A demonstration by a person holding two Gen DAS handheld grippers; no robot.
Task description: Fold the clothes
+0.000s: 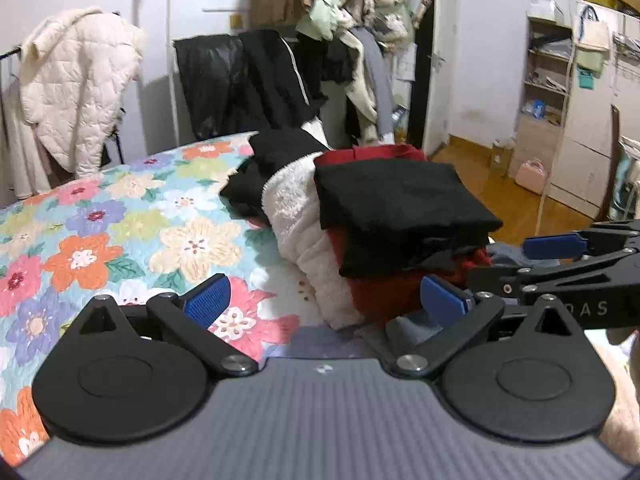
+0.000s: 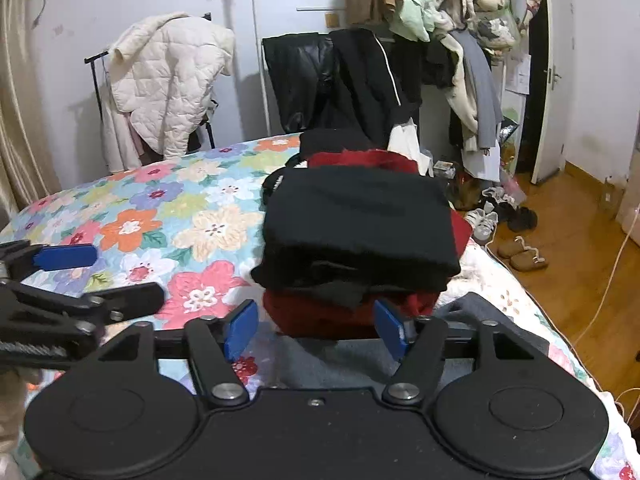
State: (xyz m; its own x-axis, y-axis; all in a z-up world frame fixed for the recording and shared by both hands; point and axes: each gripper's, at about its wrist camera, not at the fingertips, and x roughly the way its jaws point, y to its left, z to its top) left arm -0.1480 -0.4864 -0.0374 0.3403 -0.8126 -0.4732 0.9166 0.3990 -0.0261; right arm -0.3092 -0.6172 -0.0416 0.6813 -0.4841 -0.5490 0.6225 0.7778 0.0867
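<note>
A stack of folded clothes stands on the floral bed: a folded black garment [image 1: 400,208] [image 2: 360,220] lies on top of a red garment [image 1: 380,292] [image 2: 320,316]. A white fleece garment [image 1: 304,232] and another black garment [image 1: 276,152] lie beside the stack. My left gripper [image 1: 326,298] is open and empty, just in front of the stack. My right gripper [image 2: 316,326] is open and empty, with the red garment's near edge between its pads. A grey cloth [image 2: 340,360] lies under it. Each gripper shows in the other's view: the right one [image 1: 496,268], the left one [image 2: 120,276].
The floral quilt [image 1: 120,232] [image 2: 160,216] covers the bed. Behind it are clothes racks with a white quilted jacket [image 1: 76,88] and dark coats [image 2: 340,80]. Shoes [image 2: 504,220] lie on the wooden floor at right. Shelves [image 1: 548,72] stand at right.
</note>
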